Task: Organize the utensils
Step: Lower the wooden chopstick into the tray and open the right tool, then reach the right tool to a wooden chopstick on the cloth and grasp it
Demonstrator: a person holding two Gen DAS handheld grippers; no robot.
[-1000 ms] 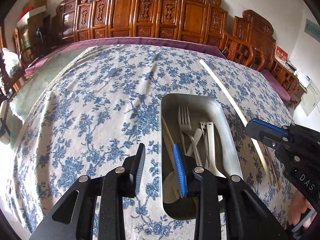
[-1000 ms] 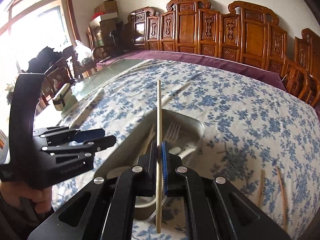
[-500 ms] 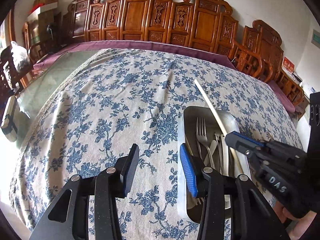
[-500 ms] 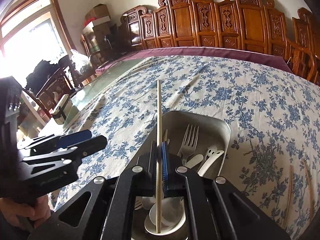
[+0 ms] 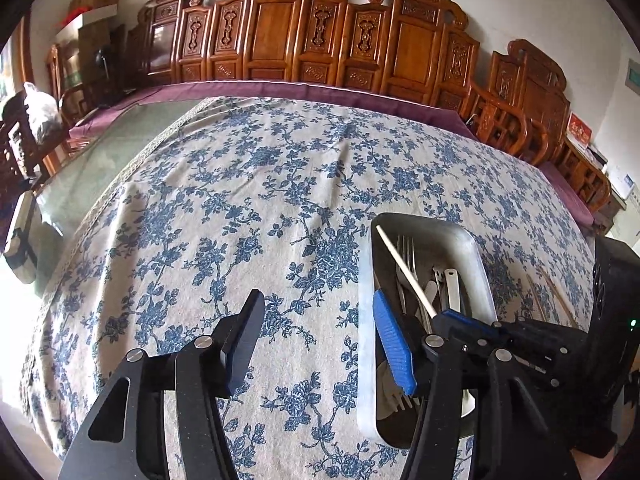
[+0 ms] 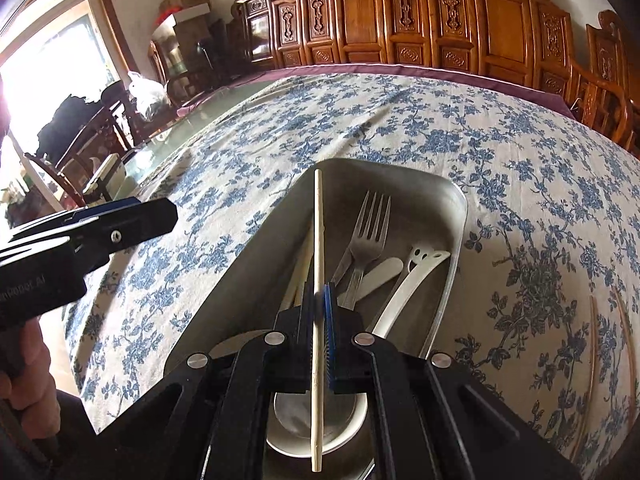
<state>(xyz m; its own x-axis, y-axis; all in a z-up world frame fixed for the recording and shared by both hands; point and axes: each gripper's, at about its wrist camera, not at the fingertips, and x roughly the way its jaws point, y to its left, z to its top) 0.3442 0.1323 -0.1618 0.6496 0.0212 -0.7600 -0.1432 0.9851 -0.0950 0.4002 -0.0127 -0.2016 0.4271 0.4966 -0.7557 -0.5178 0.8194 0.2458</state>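
A metal tray (image 6: pixel 452 280) (image 5: pixel 476 248) lies on the blue-flowered tablecloth and holds a fork (image 6: pixel 368 232), white spoons (image 6: pixel 404 292) and chopsticks (image 6: pixel 300 268). My right gripper (image 6: pixel 319 300) is shut on a pale chopstick (image 6: pixel 318 220) and holds it low over the tray, pointing along it. The same chopstick (image 5: pixel 404 268) shows in the left wrist view, slanting over the tray. My left gripper (image 5: pixel 320 340) is open and empty over the cloth, just left of the tray.
Two more wooden chopsticks (image 6: pixel 592 360) lie on the cloth right of the tray. Carved wooden chairs (image 5: pixel 280 32) line the table's far edge. A glass-topped stretch of table (image 5: pixel 100 152) lies to the left.
My right gripper has carried the chopstick left and down over the tray, lining it up with the tray's length. My left gripper has shifted left, off the tray.
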